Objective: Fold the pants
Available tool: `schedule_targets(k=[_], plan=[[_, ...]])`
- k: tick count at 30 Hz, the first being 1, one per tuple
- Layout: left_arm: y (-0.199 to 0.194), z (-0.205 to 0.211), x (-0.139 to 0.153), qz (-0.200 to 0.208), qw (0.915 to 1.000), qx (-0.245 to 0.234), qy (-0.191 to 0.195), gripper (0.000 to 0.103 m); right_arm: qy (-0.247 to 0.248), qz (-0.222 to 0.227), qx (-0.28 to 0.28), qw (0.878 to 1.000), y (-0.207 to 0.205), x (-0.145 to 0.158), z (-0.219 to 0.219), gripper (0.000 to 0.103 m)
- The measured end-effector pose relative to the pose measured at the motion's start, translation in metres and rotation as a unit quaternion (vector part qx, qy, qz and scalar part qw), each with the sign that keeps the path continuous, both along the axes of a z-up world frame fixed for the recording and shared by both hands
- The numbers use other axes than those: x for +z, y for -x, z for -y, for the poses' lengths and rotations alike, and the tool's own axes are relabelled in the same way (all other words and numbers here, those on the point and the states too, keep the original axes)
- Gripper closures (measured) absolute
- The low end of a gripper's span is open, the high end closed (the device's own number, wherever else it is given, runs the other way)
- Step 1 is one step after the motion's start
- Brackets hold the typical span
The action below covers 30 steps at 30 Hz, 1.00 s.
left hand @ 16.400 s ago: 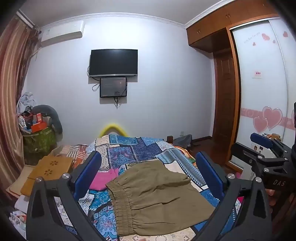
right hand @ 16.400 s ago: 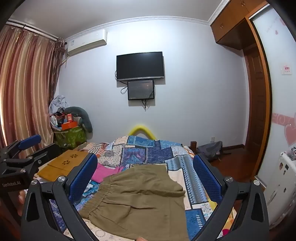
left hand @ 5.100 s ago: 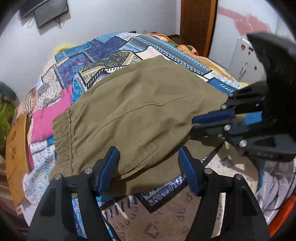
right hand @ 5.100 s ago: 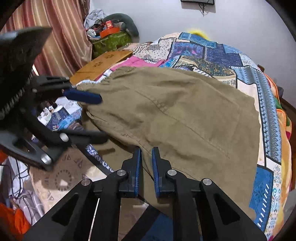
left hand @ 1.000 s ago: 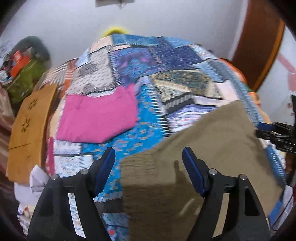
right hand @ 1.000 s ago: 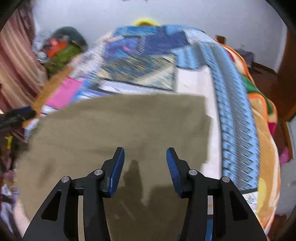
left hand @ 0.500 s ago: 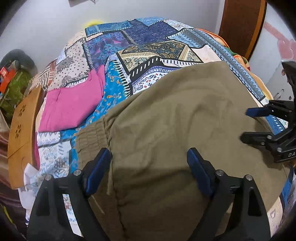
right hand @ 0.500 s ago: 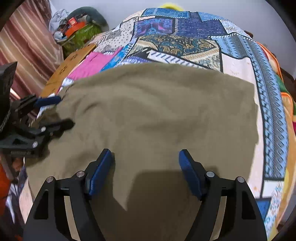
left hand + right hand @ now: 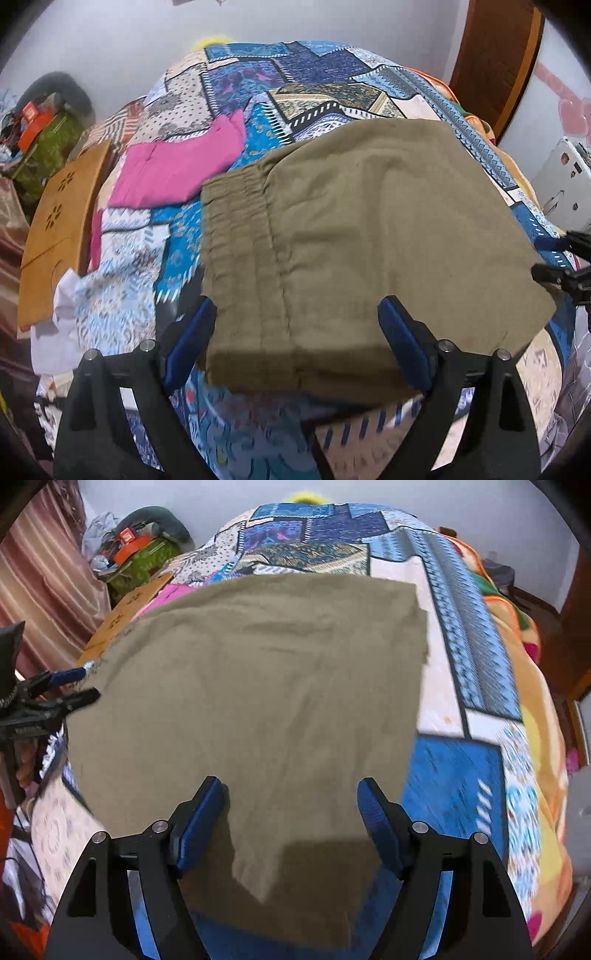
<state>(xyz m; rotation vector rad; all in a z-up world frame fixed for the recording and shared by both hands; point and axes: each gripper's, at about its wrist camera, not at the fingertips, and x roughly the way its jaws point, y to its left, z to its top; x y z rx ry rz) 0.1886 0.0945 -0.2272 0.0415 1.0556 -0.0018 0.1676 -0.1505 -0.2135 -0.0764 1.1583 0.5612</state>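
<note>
Both grippers' fingers (image 9: 192, 332) spread wide; pants (image 9: 351, 240) near edge cropped.

**Appearance of the two hand-held tongs**

In the left wrist view we see the left tongs (image 9: 297, 332): two matte black arms, each with a triangular cut-out, round silver screws at the joints, and a blue pad on the inner face of each finger (image 9: 190, 338). In the right wrist view we see the right tongs (image 9: 291, 812), built alike: black cut-out arms, silver screws, blue pads on the fingers (image 9: 380, 825). Each tool also shows in profile at the edge of the other's view, black with a blue tip.
</note>
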Motion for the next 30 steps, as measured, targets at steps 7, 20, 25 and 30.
schedule_targets(k=[7,20,25,30], plan=[[0.022,-0.012,0.001,0.006,0.9992,0.032,0.022,0.011,-0.008,-0.001,-0.019,1.0,0.024,0.004,0.015,0.031],[0.066,-0.057,0.031,0.031,0.9926,0.113,0.033,0.011,0.024,0.075,-0.009,0.997,0.034,0.036,0.003,0.031],[0.07,-0.069,0.033,0.034,0.9789,0.134,0.151,0.01,-0.025,0.11,-0.009,0.994,0.025,0.062,-0.017,0.031],[0.062,-0.056,0.008,-0.007,0.966,0.125,0.226,0.01,-0.06,0.119,0.005,0.991,0.017,0.066,-0.056,0.031]])
